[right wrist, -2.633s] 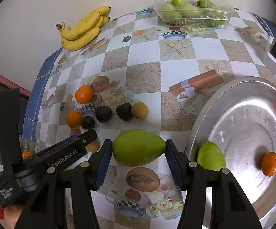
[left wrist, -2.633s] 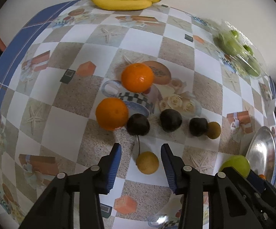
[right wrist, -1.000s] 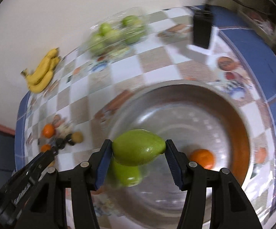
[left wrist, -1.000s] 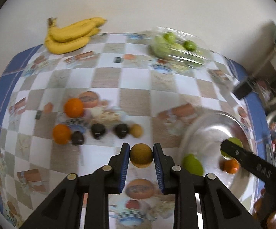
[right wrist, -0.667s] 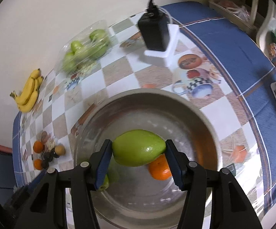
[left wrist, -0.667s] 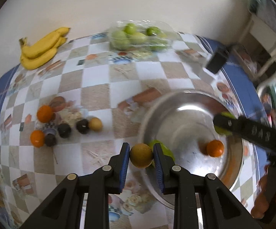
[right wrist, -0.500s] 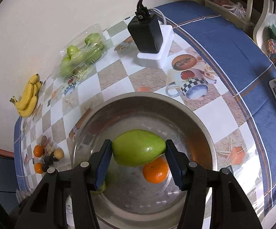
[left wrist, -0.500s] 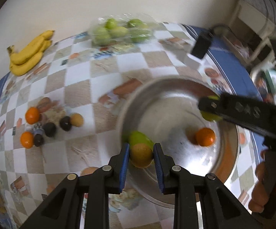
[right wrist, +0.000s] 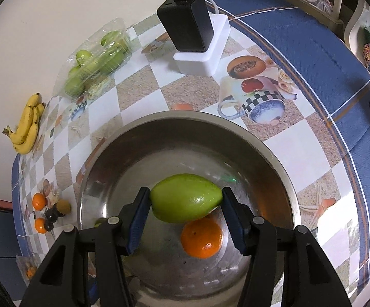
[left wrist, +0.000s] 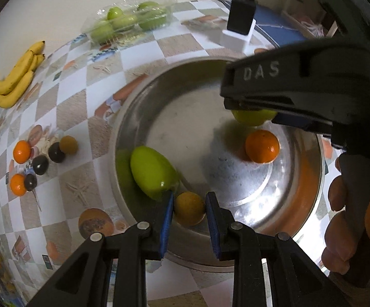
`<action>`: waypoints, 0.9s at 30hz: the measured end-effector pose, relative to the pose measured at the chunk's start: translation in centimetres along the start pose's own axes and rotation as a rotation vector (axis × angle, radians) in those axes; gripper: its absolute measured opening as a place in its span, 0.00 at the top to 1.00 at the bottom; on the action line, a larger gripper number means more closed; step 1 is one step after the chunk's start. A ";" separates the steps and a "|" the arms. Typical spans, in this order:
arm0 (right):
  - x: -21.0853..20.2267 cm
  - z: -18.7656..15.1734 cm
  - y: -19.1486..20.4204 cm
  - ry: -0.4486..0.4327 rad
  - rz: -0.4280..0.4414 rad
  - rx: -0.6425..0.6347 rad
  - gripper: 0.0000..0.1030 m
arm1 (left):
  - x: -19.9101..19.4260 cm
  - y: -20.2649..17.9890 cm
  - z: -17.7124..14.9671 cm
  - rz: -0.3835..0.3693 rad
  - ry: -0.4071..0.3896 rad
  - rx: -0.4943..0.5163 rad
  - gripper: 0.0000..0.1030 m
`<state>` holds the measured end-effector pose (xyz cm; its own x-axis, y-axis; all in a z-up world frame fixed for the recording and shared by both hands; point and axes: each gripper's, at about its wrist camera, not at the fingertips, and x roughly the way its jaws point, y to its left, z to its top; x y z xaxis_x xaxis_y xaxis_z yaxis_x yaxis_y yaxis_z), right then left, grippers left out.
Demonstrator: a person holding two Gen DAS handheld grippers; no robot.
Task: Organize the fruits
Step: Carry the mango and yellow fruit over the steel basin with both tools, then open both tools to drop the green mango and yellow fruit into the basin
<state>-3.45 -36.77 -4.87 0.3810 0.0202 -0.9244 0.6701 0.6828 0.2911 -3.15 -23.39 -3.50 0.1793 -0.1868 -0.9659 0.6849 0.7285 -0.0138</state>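
My left gripper [left wrist: 188, 211] is shut on a small yellow-brown round fruit [left wrist: 189, 211] and holds it over the near side of the steel bowl [left wrist: 138, 107]. A green mango [left wrist: 152, 171] and an orange [left wrist: 261, 146] lie in the bowl. My right gripper [right wrist: 186, 204] is shut on a second green mango [right wrist: 186, 201] above the bowl [right wrist: 108, 158], just over the orange [right wrist: 201, 238]. In the left wrist view the right gripper [left wrist: 287, 97] hangs over the bowl's far right with its mango [left wrist: 252, 117] partly hidden.
Two oranges [left wrist: 21, 151], several dark fruits [left wrist: 56, 152] and a brown fruit [left wrist: 68, 144] lie left of the bowl. Bananas [left wrist: 18, 76] and a clear box of green fruit [left wrist: 128, 20] are at the back. A black charger on a white block [right wrist: 192, 33] stands behind the bowl.
Both grippers have moved right from the loose fruits to over the bowl, each carrying its fruit. The right gripper has come lower toward the orange.
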 end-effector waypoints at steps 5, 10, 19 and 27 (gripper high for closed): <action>0.6 -0.1 -0.2 0.017 -0.007 0.012 0.44 | 0.9 0.2 0.0 -0.004 0.020 -0.015 0.73; 1.0 -0.1 -0.3 0.024 -0.011 0.017 0.44 | 1.3 0.0 0.0 -0.020 0.023 -0.020 0.73; 0.7 0.0 0.1 0.023 -0.033 0.001 0.43 | 1.2 0.4 0.1 -0.027 0.022 -0.025 0.69; -1.9 0.4 0.5 -0.041 -0.024 -0.013 0.44 | -0.4 0.9 0.3 -0.054 -0.018 -0.046 0.54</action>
<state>-3.57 -36.73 -2.81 0.3913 -0.0261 -0.9199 0.6712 0.6919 0.2660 -2.41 -22.81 -3.08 0.1562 -0.2378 -0.9587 0.6610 0.7464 -0.0775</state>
